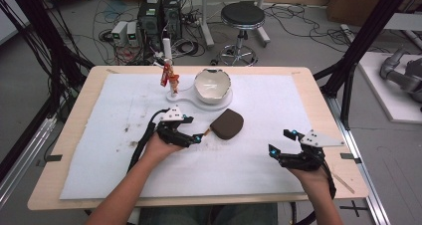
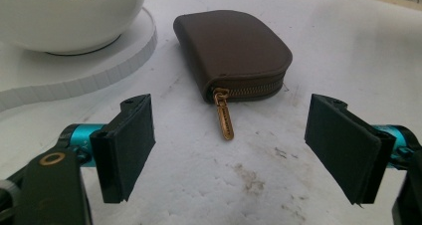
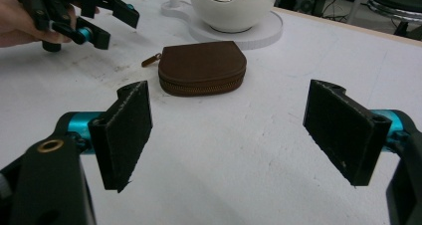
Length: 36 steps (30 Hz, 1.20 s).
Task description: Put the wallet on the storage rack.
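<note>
Fingers on the left gripper (image 1: 201,135) are spread wide with nothing between them, and the gold zipper pull (image 2: 224,120) of the brown pouch (image 1: 228,123) lies on the mat just ahead of the gap, not touched by either pad. Same deal on the right gripper (image 1: 282,142): fingers spread, empty, sitting well apart from the pouch near the right front of the table (image 1: 318,93).

Surface-wise, it's a light wood table covered by a big white mat (image 1: 124,160) that has some brownish stains and scuffs on the left half. The pouch lies flat about mid-table, zipped shut as far as I can tell, curved end toward the bowl.

Behind it is a white flat base (image 1: 217,105) carrying a white bowl (image 1: 213,85) with a jagged, eggshell-looking rim; looks empty from above. On the narrow end of that base stands a white post (image 1: 167,48) with a small red and gold figure (image 1: 169,77) on it.

Room is pretty cluttered: grey floor, tangled cables (image 1: 107,13), a couple of computer towers (image 1: 159,13), a black round stool (image 1: 242,16), black frame legs on both sides.
</note>
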Each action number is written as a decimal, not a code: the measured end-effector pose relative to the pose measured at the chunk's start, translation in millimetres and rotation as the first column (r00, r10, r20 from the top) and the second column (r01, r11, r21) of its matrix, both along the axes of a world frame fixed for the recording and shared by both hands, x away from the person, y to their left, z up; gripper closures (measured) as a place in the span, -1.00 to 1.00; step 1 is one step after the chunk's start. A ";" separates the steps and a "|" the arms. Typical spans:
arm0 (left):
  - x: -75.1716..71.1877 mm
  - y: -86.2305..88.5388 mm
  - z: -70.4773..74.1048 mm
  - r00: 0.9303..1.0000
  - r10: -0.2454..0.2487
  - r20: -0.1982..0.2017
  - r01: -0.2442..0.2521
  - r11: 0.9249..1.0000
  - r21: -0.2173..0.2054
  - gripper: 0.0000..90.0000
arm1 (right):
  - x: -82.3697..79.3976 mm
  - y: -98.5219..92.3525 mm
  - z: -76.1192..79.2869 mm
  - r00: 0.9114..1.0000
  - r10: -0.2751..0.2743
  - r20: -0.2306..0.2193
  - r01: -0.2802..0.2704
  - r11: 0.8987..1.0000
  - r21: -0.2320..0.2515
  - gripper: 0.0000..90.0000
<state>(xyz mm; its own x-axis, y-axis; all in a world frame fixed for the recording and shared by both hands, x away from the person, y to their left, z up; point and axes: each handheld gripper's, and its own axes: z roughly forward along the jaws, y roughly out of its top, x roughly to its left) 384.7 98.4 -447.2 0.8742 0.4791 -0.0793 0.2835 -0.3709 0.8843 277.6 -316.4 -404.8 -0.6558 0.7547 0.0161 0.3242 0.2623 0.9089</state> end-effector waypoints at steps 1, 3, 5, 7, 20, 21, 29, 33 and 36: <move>1.4 -3.1 -0.5 1.000 -0.004 0.000 0.004 1.000 0.002 -0.56 | 0.1 0.0 0.5 1.000 0.001 0.002 -0.001 1.000 0.002 -0.57; 3.9 -9.8 -1.4 1.000 -0.013 -0.008 0.013 1.000 0.020 -0.56 | 0.6 0.2 1.0 1.000 0.001 0.008 -0.001 1.000 0.001 -0.57; 6.2 -16.2 -3.4 1.000 -0.018 -0.017 0.019 0.999 0.040 -0.55 | 1.1 1.0 0.9 1.000 0.000 0.005 0.000 1.000 0.001 -0.57; 9.3 -21.7 -6.5 0.999 -0.017 -0.031 0.019 0.998 0.065 -0.54 | 1.8 1.2 0.6 1.000 0.002 0.003 -0.002 1.000 -0.002 -0.57; 14.8 -38.5 -8.3 1.000 0.002 -0.023 0.002 0.986 0.164 -0.27 | 3.9 1.8 0.0 1.000 0.001 -0.001 -0.001 1.000 -0.002 -0.57; 14.8 -39.4 -8.4 1.000 0.008 -0.016 -0.005 0.985 0.171 -0.23 | 4.2 2.1 -0.1 1.000 0.003 0.002 -0.003 1.000 -0.002 -0.57; 14.3 -44.5 -9.9 1.000 0.013 -0.009 -0.011 0.975 0.222 0.20 | 4.0 -0.4 0.1 1.000 -0.008 0.006 0.008 1.000 -0.001 -0.57; 11.9 -45.4 -9.6 1.000 -0.016 -0.001 0.016 0.974 0.226 0.40 | 3.9 0.0 -0.4 1.000 -0.006 -0.001 0.006 1.000 0.000 -0.57; 9.9 -46.0 -9.7 1.000 -0.021 0.004 0.020 0.973 0.229 0.51 | 4.3 -0.1 -0.5 1.000 -0.009 -0.001 0.009 1.000 0.000 -0.57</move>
<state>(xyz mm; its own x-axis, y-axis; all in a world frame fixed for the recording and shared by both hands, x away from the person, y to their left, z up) 394.6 52.4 -456.9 0.8840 0.4661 0.0357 0.2687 -0.5691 0.7771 281.9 -316.5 -405.3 -0.6491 0.7605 0.0168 0.3275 0.2594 0.9086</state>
